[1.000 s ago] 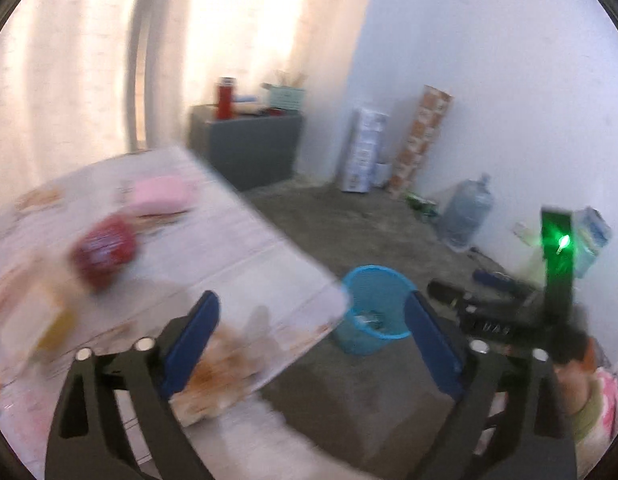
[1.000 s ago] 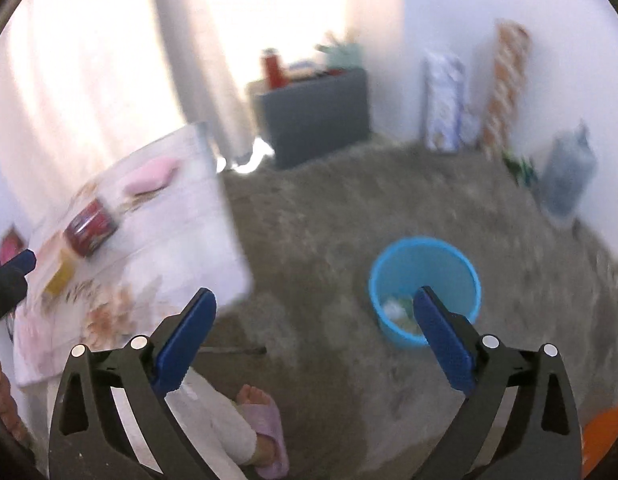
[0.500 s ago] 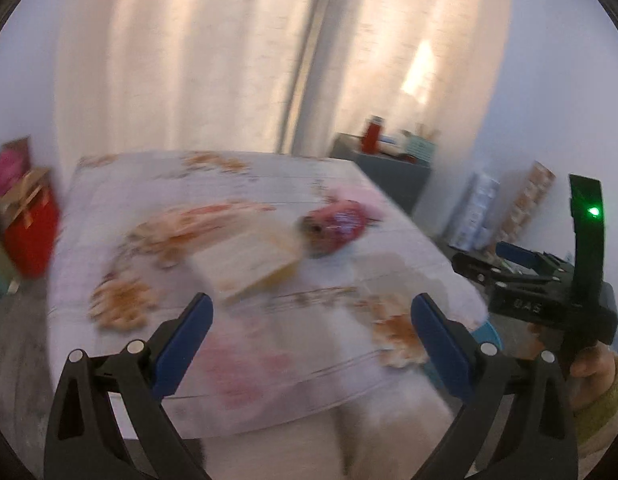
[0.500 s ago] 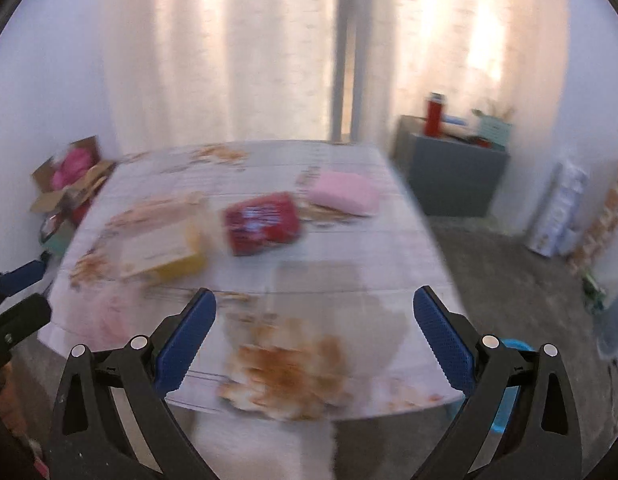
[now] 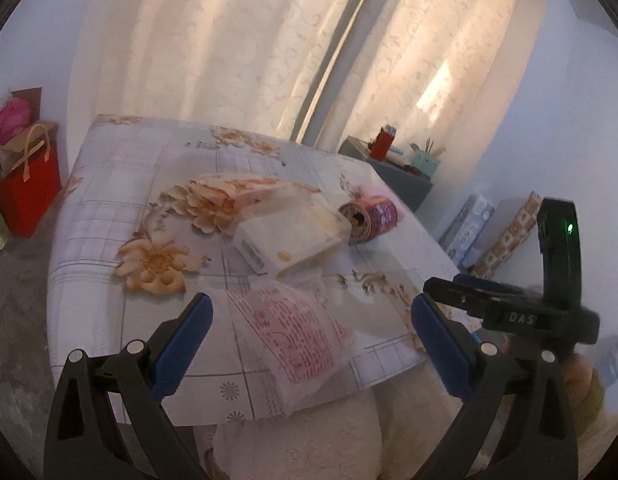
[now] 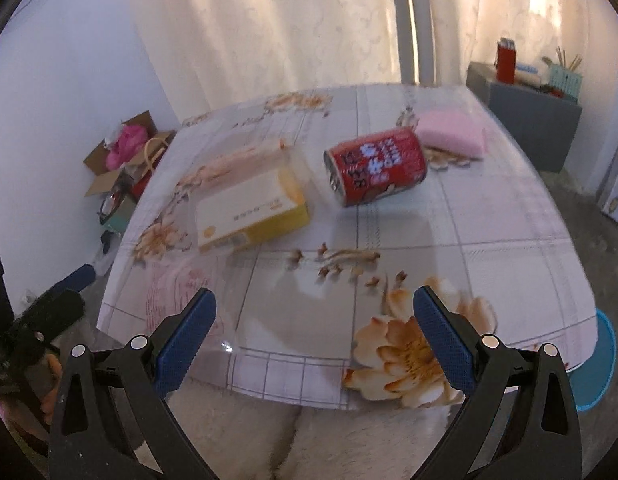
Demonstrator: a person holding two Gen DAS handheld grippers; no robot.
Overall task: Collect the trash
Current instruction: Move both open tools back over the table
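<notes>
A red can [image 6: 376,171] lies on its side on the flowered table [image 6: 489,224]; it also shows in the left wrist view [image 5: 369,218]. A white and yellow box [image 6: 251,211] lies left of it, also in the left wrist view [image 5: 293,238]. A pink packet [image 6: 453,136] lies behind the can. A clear wrapper with red print [image 5: 295,336] lies at the near table edge. My left gripper [image 5: 309,344] is open and empty over that wrapper. My right gripper [image 6: 315,340] is open and empty over the near table edge. The blue bin [image 6: 601,364] shows at the right, below the table.
A red paper bag [image 5: 27,184] and cardboard boxes [image 6: 121,156] stand on the floor to the left. A grey cabinet [image 6: 537,120] with a red flask [image 6: 506,60] stands at the back right. Curtains hang behind the table. The person's legs are below the near edge.
Both grippers have swung left from the blue bin on the floor to face the table. The can, box and wrapper now lie ahead. Both grippers stay open.
</notes>
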